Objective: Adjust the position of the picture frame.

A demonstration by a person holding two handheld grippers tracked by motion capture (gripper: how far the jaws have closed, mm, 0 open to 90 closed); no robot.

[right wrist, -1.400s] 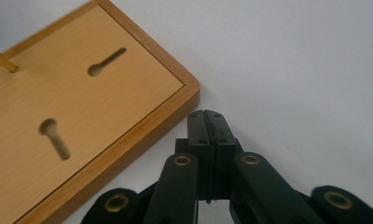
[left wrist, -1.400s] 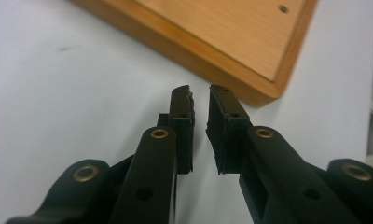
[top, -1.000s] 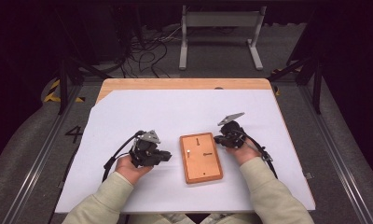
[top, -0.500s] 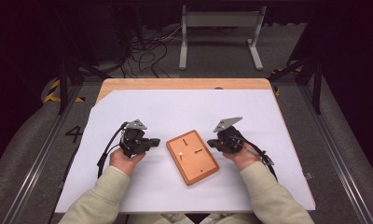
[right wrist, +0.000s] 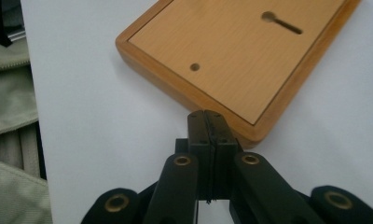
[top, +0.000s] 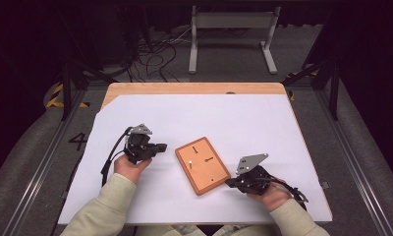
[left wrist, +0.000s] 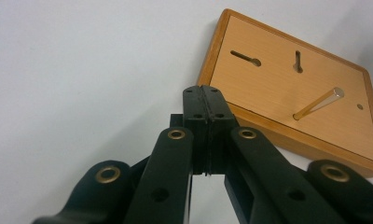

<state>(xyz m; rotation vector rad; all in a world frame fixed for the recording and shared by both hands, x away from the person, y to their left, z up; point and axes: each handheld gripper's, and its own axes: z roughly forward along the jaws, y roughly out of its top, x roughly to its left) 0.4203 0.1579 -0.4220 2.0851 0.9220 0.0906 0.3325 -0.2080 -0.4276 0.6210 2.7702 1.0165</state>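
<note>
The wooden board [top: 202, 164] is laid near the middle of the table [top: 283, 128], by its near edge. The left tool [top: 160, 146] and the right tool [top: 229, 183] are pressed together, holding nothing. If the corner is pushed hard, the board could be spun away.

**White-covered table with one wooden board**

The table [top: 194, 88] has a wooden top, bare along its far edge, and a white sheet [top: 243, 123] covers the rest. A wooden board [top: 203, 165] lies flat on the sheet near the front, turned askew, with a metal pin [top: 190, 160] standing in it.
</note>
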